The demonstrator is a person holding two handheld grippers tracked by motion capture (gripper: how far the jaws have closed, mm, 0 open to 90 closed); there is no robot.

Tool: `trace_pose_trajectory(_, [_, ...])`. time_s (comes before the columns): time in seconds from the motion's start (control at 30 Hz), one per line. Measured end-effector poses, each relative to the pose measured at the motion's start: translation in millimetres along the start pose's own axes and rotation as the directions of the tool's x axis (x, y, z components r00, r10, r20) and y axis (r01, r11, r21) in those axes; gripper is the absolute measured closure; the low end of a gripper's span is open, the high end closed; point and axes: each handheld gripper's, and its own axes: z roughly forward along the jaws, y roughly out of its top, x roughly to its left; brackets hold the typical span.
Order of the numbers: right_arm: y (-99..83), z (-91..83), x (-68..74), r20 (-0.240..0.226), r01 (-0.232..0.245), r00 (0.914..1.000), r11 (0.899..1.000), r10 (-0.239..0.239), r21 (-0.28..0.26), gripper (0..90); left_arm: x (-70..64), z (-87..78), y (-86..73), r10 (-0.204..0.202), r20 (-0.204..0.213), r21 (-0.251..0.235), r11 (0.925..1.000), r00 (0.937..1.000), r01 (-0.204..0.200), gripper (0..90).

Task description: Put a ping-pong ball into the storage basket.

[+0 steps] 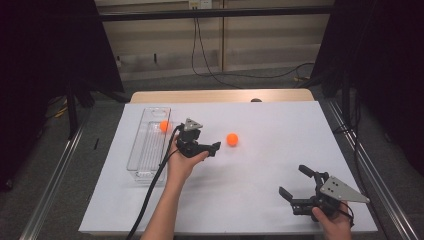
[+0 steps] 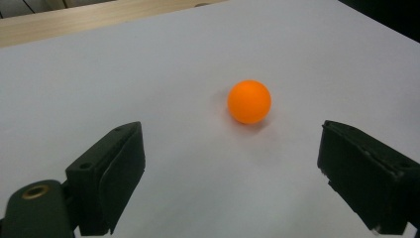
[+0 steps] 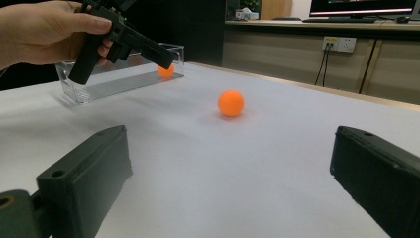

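Observation:
An orange ball (image 1: 232,139) lies loose on the white table cover, just right of my left gripper (image 1: 207,146). In the left gripper view that ball (image 2: 249,101) sits a little ahead of my left gripper (image 2: 233,148), whose jaws stand wide apart with nothing between them. A second orange ball (image 1: 164,125) rests inside the clear tray (image 1: 142,165) at the far end. My right gripper (image 1: 292,180) is open near the front right of the table. From the right gripper (image 3: 233,158) I see the loose ball (image 3: 231,103) farther off.
The clear tray (image 3: 119,82) stands lengthwise on the left of the white cover (image 1: 280,120). A hand holds the left gripper (image 3: 124,37) above the tray's near side. Wooden table edge (image 1: 220,95) runs along the back; cables lie on the floor beyond.

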Motion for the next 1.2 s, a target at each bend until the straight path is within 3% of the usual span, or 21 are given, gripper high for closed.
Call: trace_pose_trajectory(1.2, [0.2, 1.6, -0.4, -0.005, -0.005, 1.0000, 1.000, 0.005, -0.001, 2.1, -13.9, 25.1, 6.1, 0.025, 0.000, 0.006, 0.9997, 0.9997, -0.025, 11.1])
